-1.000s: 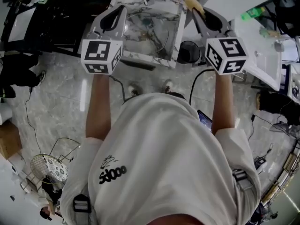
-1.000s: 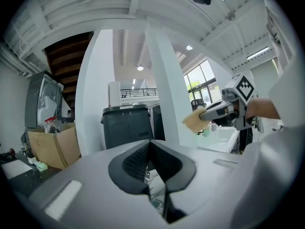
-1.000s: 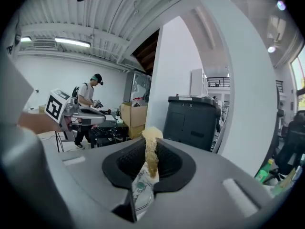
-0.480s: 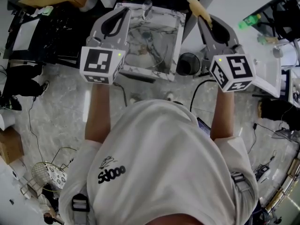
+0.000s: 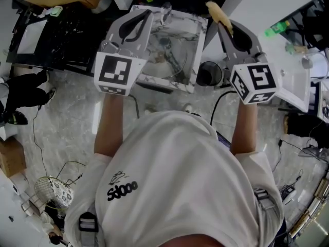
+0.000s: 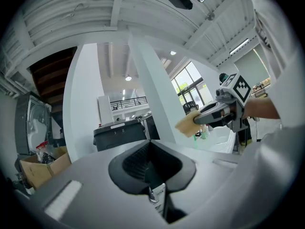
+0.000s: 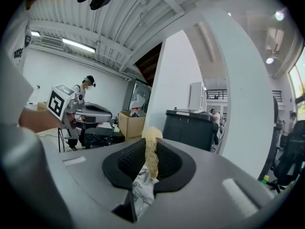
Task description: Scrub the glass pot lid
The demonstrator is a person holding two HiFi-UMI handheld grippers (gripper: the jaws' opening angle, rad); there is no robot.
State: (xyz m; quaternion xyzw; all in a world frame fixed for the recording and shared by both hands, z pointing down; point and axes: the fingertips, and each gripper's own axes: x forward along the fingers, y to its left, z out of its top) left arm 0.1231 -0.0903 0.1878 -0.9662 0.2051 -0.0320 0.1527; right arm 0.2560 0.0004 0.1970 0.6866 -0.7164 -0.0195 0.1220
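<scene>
Up at chest height, the person in a white shirt (image 5: 180, 179) holds both grippers out over a marble-patterned basin (image 5: 198, 40), seen from the head view. The left gripper (image 5: 146, 13) is raised above the basin's left side, and its own view shows the black pads (image 6: 138, 163) pressed together with nothing between them. The right gripper (image 5: 229, 30) sits above the basin's right edge, clamped on a yellow sponge (image 5: 217, 12). In the right gripper view the sponge stands as a thin, rough strip squeezed between the pads and poking out past their tips. Each gripper's marker cube, the left cube (image 5: 118, 73) and the right cube (image 5: 254, 83), faces up toward the head. Down inside the basin lies what looks like the glass pot lid (image 5: 172, 55), a faint curved rim against the veined bottom, well apart from both grippers and only partly made out. A dark round container (image 5: 208, 73) stands just beside the basin's right wall, below the right gripper
</scene>
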